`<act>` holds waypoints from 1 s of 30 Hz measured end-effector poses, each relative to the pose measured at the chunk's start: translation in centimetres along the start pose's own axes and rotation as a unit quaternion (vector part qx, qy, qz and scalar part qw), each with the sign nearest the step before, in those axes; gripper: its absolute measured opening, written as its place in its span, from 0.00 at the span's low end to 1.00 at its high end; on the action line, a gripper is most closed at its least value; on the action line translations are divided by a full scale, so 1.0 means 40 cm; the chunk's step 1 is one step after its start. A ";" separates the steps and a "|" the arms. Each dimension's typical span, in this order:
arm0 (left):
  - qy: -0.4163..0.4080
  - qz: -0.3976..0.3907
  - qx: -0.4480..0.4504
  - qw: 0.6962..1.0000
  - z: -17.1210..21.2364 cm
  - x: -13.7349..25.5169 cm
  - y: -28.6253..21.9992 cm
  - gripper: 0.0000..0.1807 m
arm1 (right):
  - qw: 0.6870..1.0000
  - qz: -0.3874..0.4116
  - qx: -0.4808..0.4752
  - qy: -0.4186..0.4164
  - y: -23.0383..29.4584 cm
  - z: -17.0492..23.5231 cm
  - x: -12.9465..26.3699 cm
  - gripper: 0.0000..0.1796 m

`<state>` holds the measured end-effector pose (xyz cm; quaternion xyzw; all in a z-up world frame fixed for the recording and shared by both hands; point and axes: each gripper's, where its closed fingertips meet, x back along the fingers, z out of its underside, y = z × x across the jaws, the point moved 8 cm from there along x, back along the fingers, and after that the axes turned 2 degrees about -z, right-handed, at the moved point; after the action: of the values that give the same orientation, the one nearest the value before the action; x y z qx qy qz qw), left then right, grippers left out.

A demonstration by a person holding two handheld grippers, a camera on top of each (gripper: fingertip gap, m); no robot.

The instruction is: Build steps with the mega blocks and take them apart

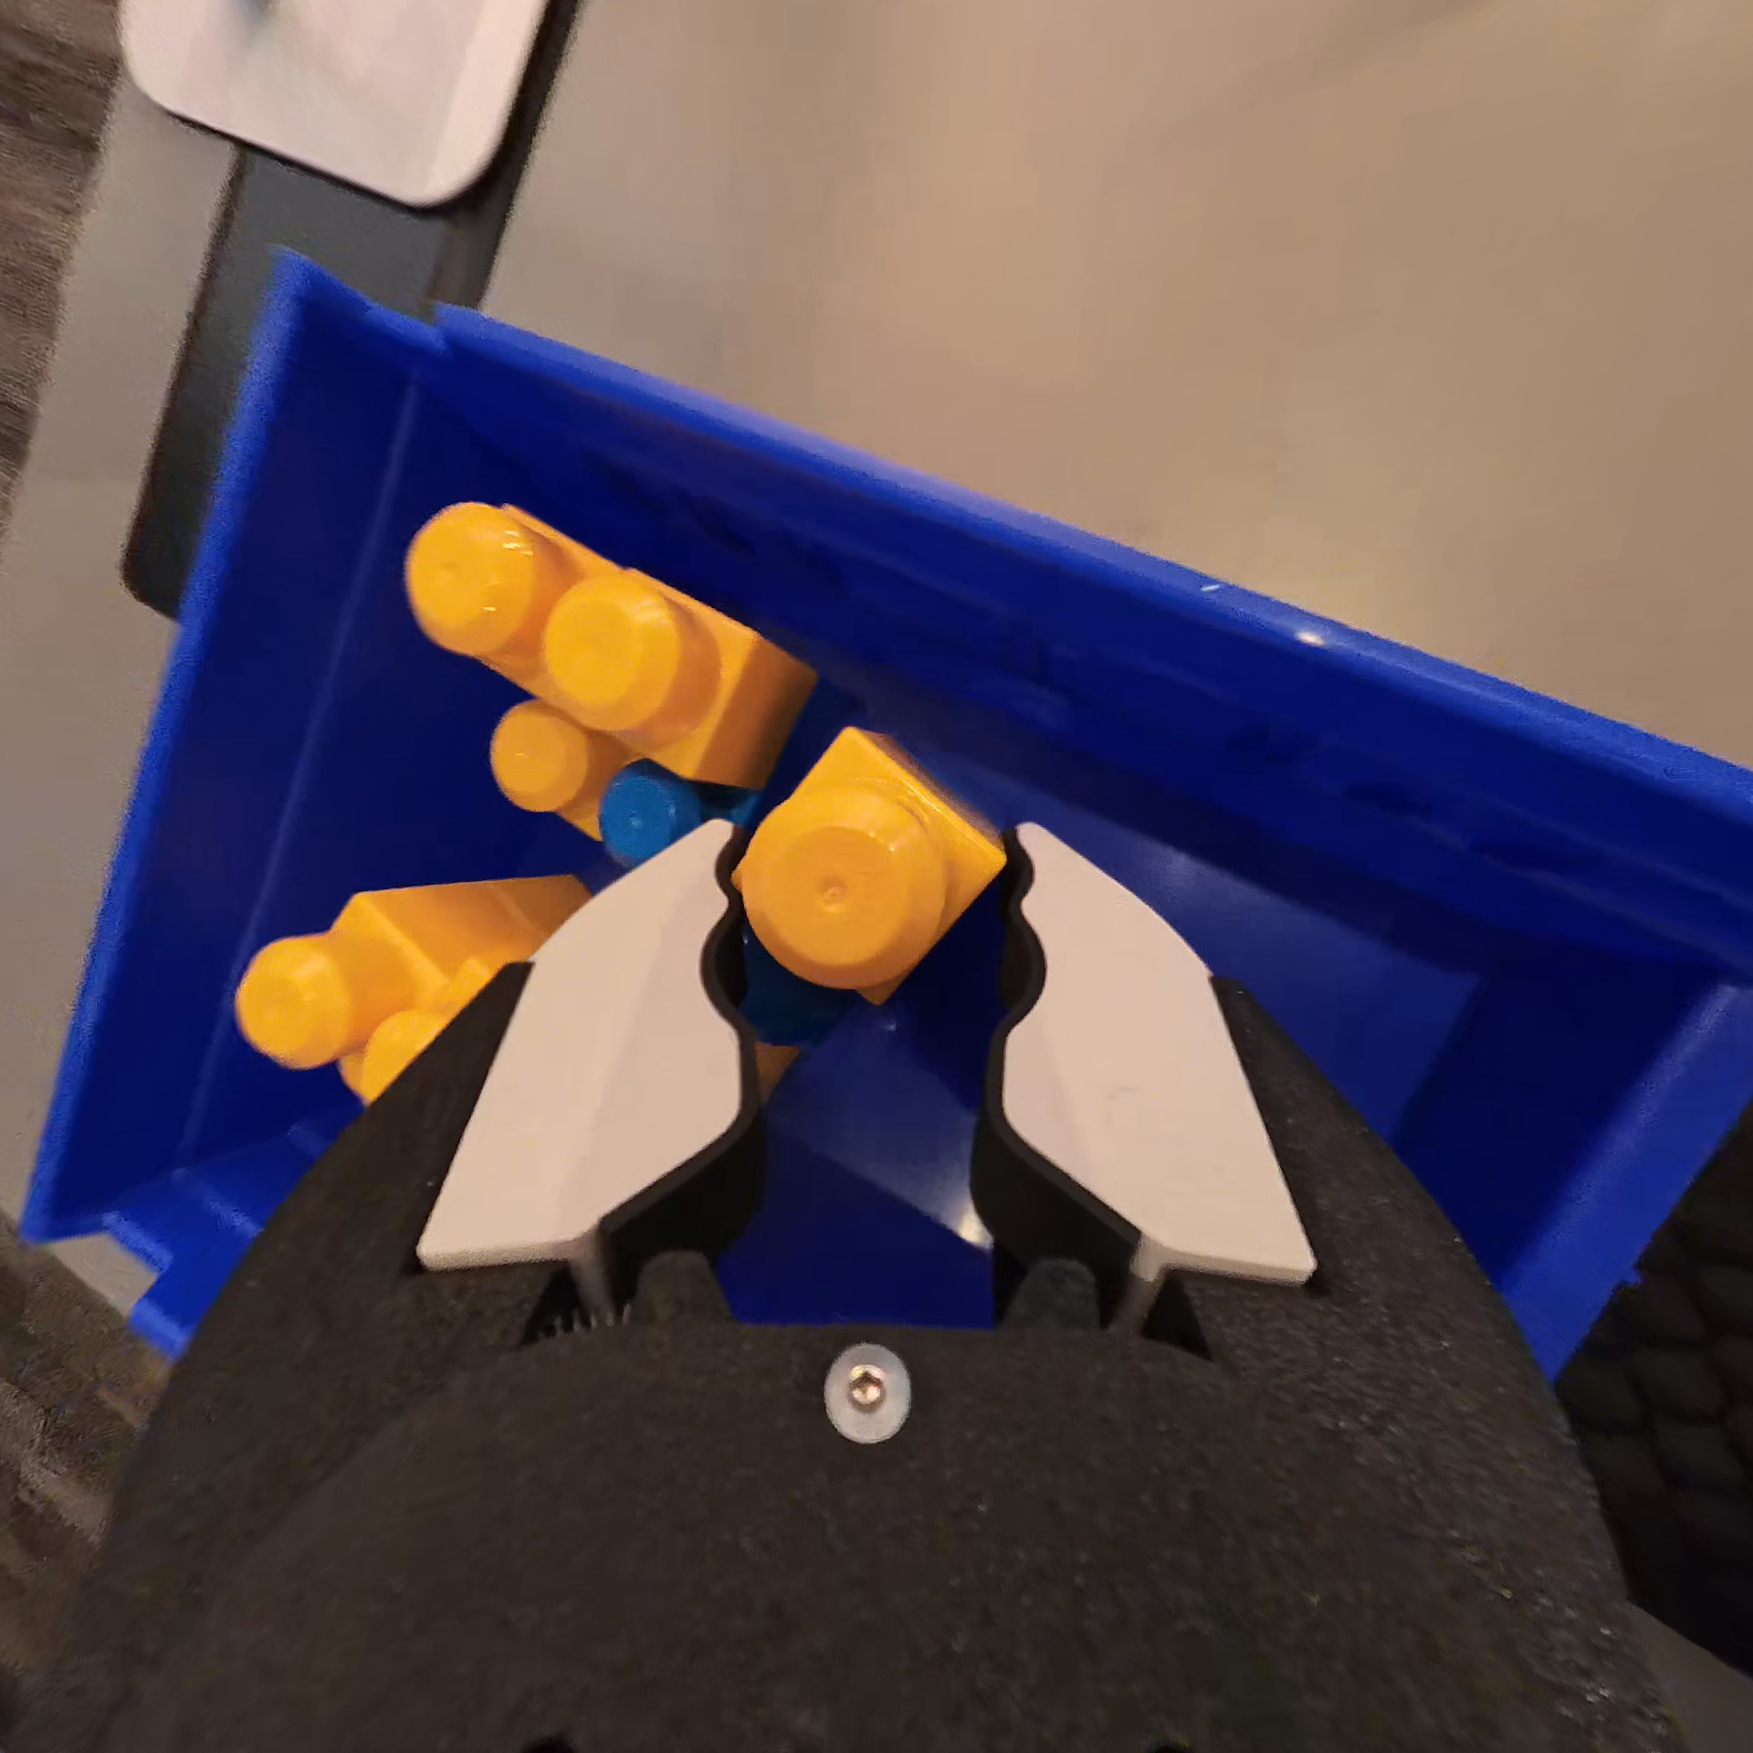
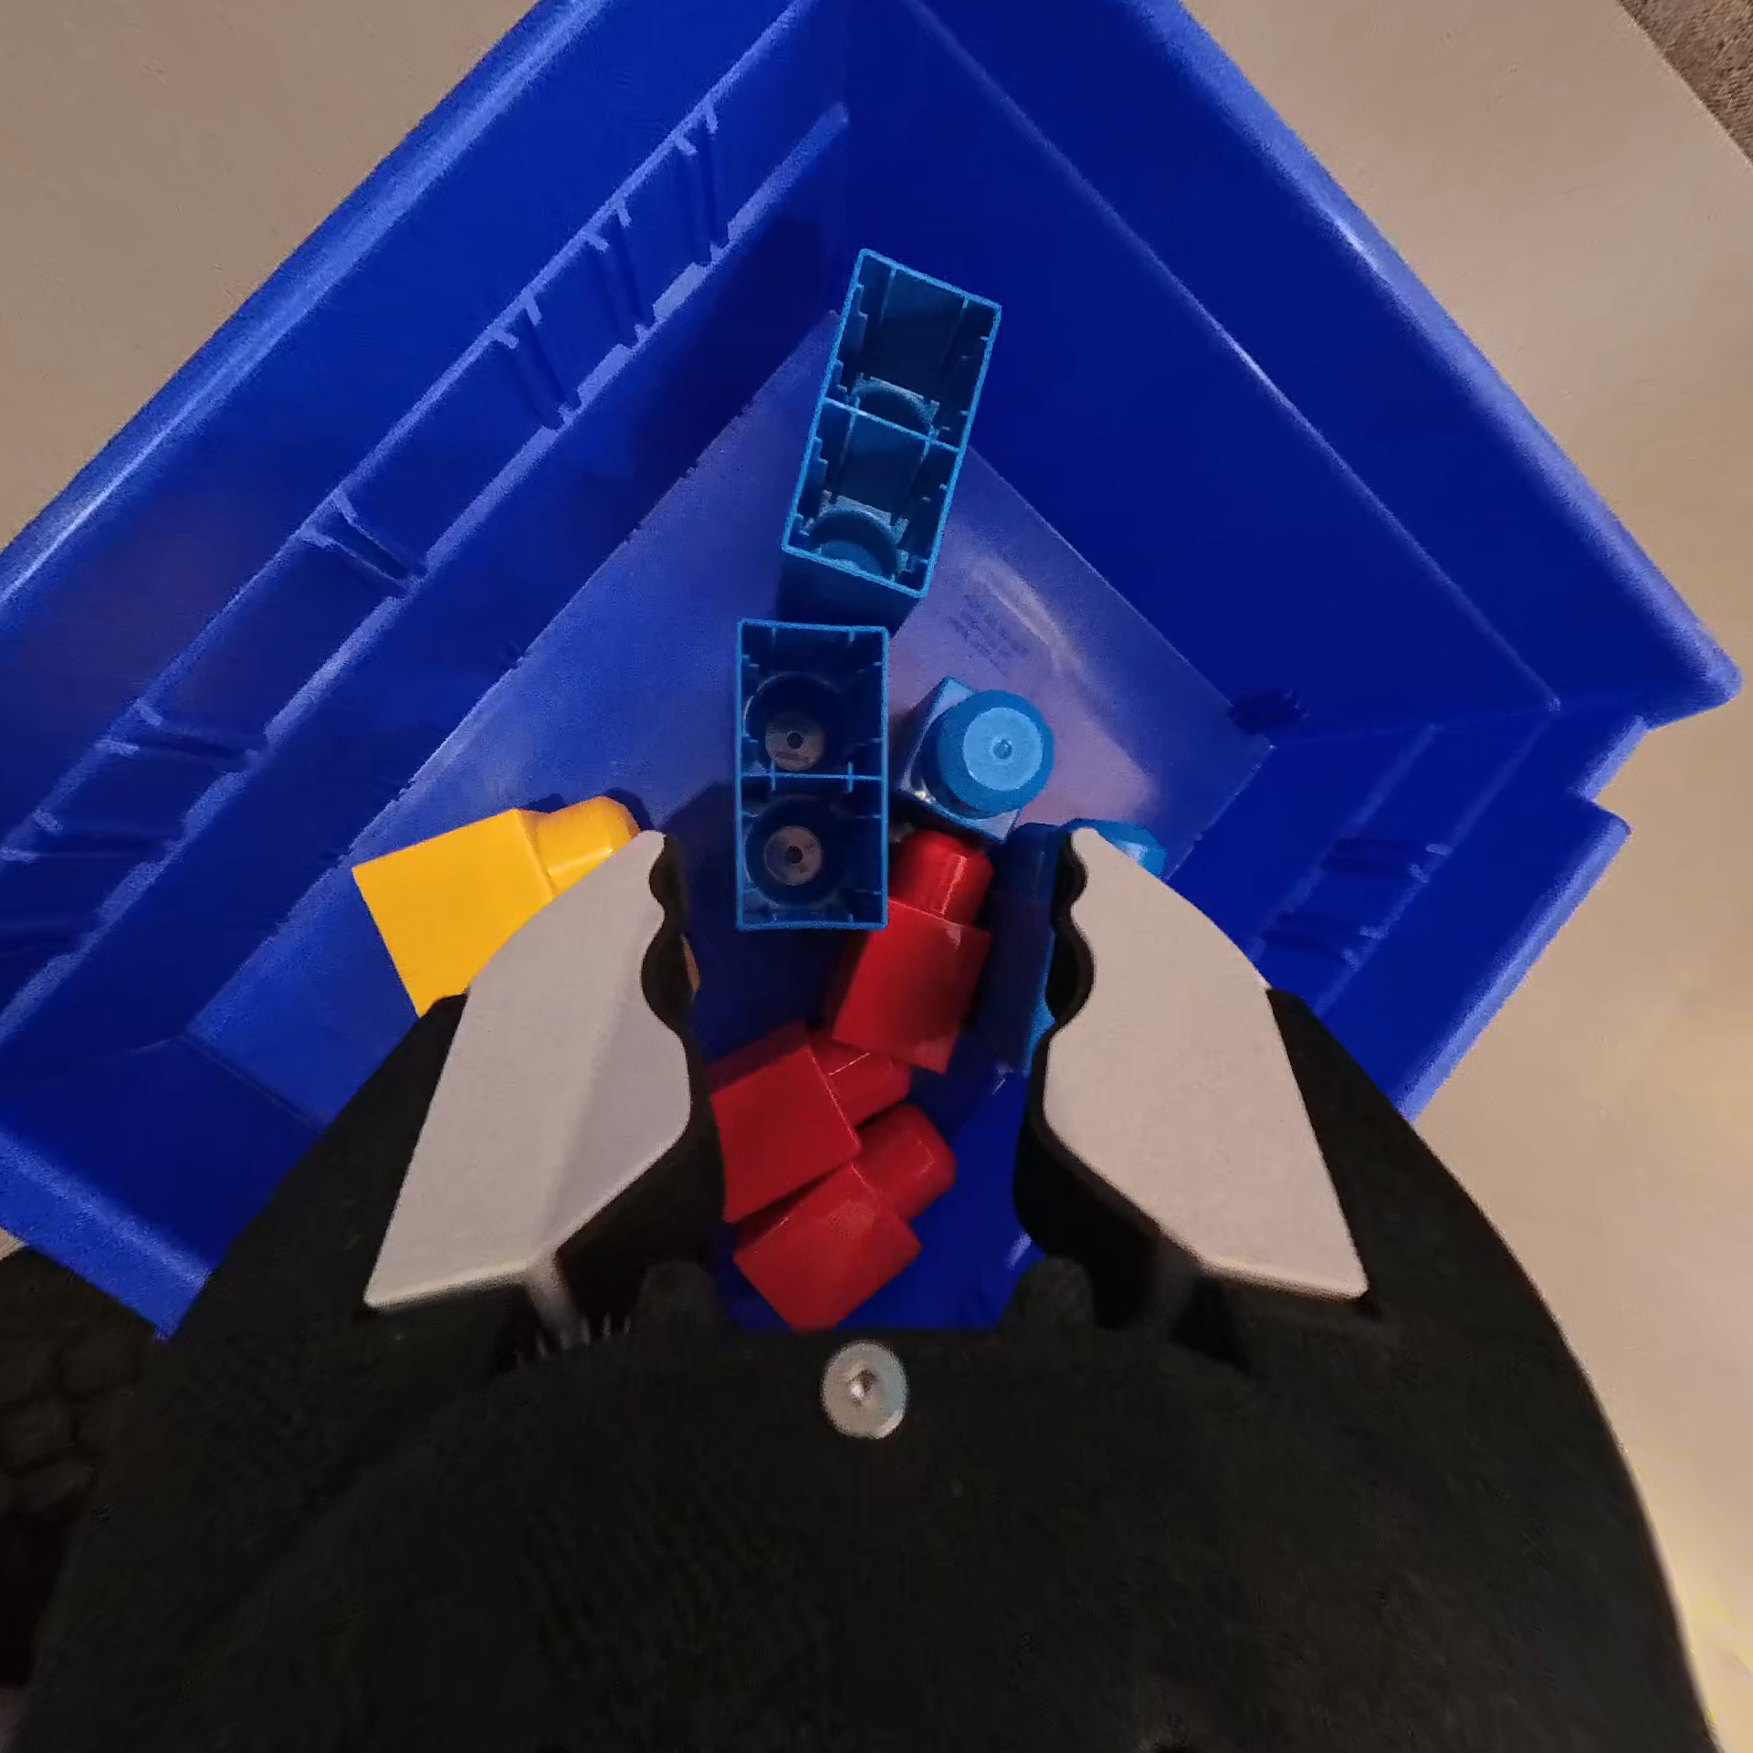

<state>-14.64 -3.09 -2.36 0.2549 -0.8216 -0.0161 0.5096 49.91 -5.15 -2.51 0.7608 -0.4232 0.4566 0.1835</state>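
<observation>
In the left wrist view my left gripper (image 1: 873, 839) is open inside a blue bin (image 1: 1138, 645). A single-stud yellow block (image 1: 858, 896) lies between its fingertips, close to the left finger and apart from the right one. Other yellow blocks (image 1: 607, 645) and a yellow block (image 1: 370, 977) lie to the left, with a blue block stud (image 1: 650, 814) among them. In the right wrist view my right gripper (image 2: 863, 849) is open above a blue bin (image 2: 1233, 398). Below it lie blue blocks (image 2: 814, 773), several red blocks (image 2: 906, 977) and a yellow block (image 2: 474, 892).
The bins stand on a beige tabletop (image 1: 1138, 237). A black bar (image 1: 313, 285) and a white plate (image 1: 322, 85) lie past the left bin's far corner. A hollow blue block (image 2: 892, 427) lies farther in the right bin. Grey carpet (image 1: 47, 142) shows at the left edge. The left gripper's tips are roughly 60 cm from the right gripper's. The black bar (image 1: 313, 285) is about 12 cm from my left fingertips.
</observation>
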 end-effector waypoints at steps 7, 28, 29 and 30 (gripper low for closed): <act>-0.120 -0.074 0.025 0.990 -0.033 0.171 0.006 0.28 | 0.999 0.018 0.013 -0.035 0.013 -0.034 0.034 0.42; -0.467 0.240 0.123 0.842 -0.458 0.216 -0.286 0.23 | 0.771 -0.364 0.138 -0.504 0.740 -0.421 0.114 0.21; -0.474 0.242 0.110 0.839 -0.458 0.212 -0.288 0.22 | 0.764 -0.402 0.123 -0.490 0.731 -0.421 0.112 0.21; -0.480 0.242 0.092 0.838 -0.458 0.210 -0.292 0.21 | 0.758 -0.440 0.111 -0.467 0.723 -0.422 0.109 0.21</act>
<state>2.61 -12.62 10.06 0.0536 -0.9965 0.0632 0.0126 18.29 -12.61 6.81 0.9972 -0.0207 -0.0430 0.0578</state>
